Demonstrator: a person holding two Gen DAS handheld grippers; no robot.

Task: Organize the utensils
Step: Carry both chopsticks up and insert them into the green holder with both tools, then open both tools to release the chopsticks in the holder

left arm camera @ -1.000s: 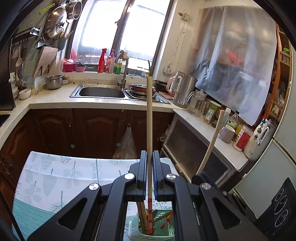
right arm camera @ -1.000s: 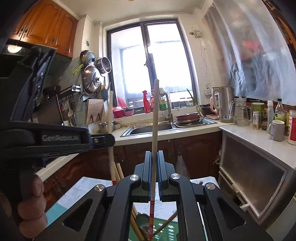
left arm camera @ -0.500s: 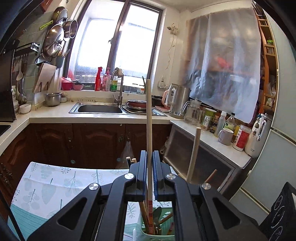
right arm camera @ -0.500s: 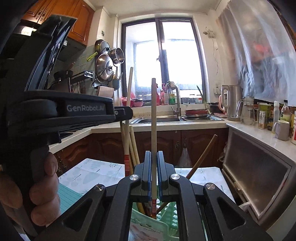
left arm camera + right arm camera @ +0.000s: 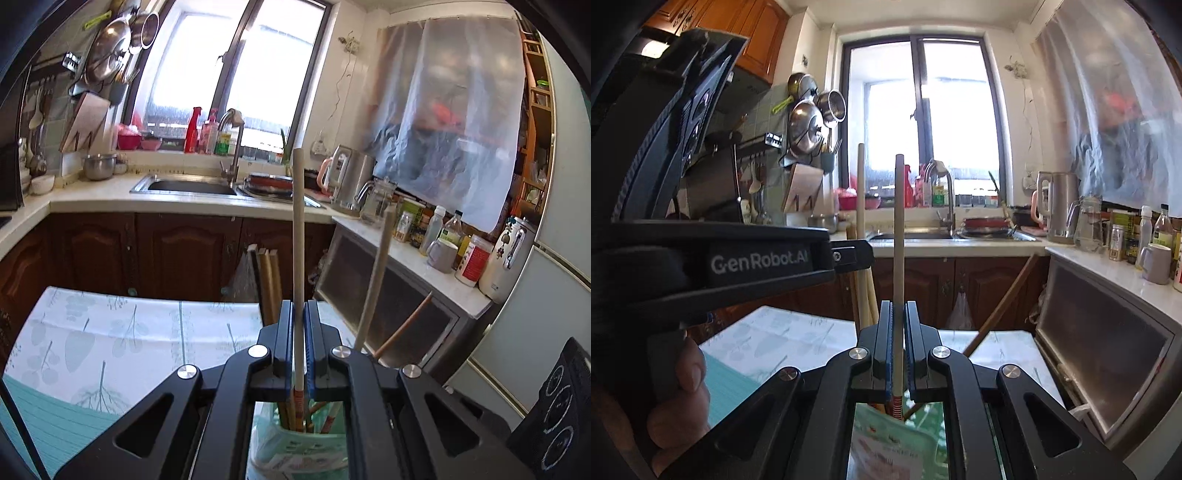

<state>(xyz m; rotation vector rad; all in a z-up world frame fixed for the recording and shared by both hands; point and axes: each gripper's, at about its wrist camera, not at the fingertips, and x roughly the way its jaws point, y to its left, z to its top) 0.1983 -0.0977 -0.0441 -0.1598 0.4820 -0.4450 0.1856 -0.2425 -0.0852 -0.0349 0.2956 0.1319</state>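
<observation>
My left gripper is shut on a pale chopstick that stands upright, its red-banded lower end inside a green utensil holder below the jaws. My right gripper is shut on a second pale chopstick, also upright, with its tip in the same green holder. The holder has several other chopsticks and a brown one leaning out. The right gripper's chopstick shows to the right in the left wrist view. The left gripper's body fills the left of the right wrist view.
A table with a leaf-print cloth lies under the holder. Behind are dark wood cabinets, a counter with a sink, a kettle, jars and a mug. A metal-fronted appliance stands at the right.
Both grippers have sunk lower with their chopsticks, whose tips now reach into the green holder. The two grippers have come closer together.
</observation>
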